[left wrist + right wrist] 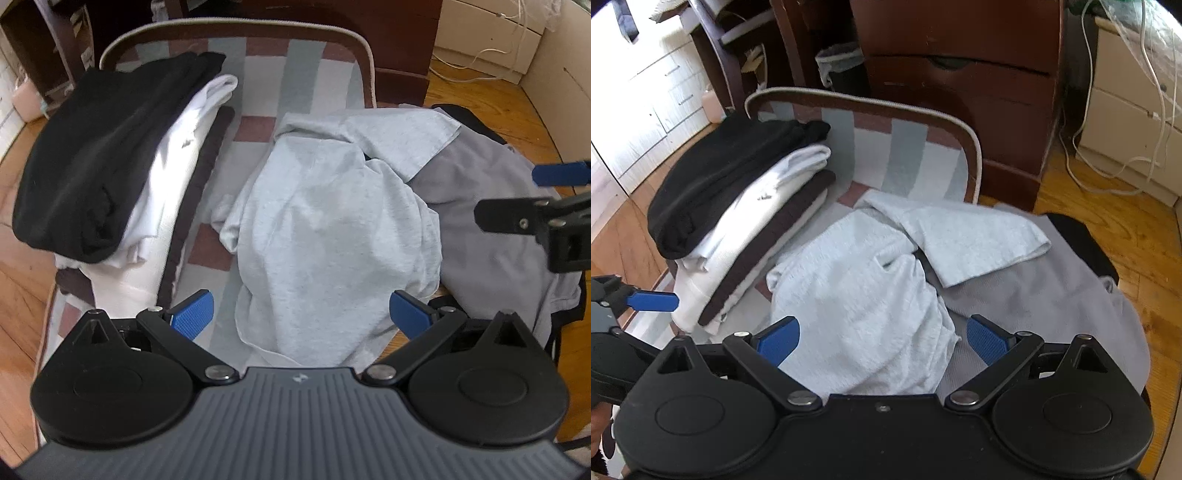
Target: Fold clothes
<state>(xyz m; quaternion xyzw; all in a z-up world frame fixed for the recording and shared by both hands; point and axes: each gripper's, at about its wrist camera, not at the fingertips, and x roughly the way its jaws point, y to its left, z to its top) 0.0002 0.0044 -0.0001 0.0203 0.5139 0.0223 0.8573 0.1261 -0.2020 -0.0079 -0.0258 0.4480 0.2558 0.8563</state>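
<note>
Fingers of the left gripper [300, 314] stand wide apart and hold nothing; its blue pads hang over the near hem of the pale shirt [332, 229], one to each side. The right gripper [883, 339] is spread just as wide and just as empty, above the same hem in its own view.

The pale shirt lies crumpled in a loose heap on the striped mat [266, 74], one flap [975, 243] thrown out toward 2 o'clock. It looks like thin jersey: light, limp and not slippery, so I judge it will sag and bunch wherever it is lifted and keep no crease until pressed flat. Good places to take hold would be the near hem at 6 o'clock or the edge of that flap, where a single layer can be pinched; the mound's middle would gather several layers at once.

Under it, toward 3 o'clock, a grey garment [491, 229] spreads flatter, with something black [1082, 243] beneath that.

At 10 o'clock sits a folded stack [738, 221], black on top, then white, then brown and white. So some clothes lie folded while these are loose.

A small dark mark shows on the white piece [762, 197], too small to read. No other writing is legible.
</note>
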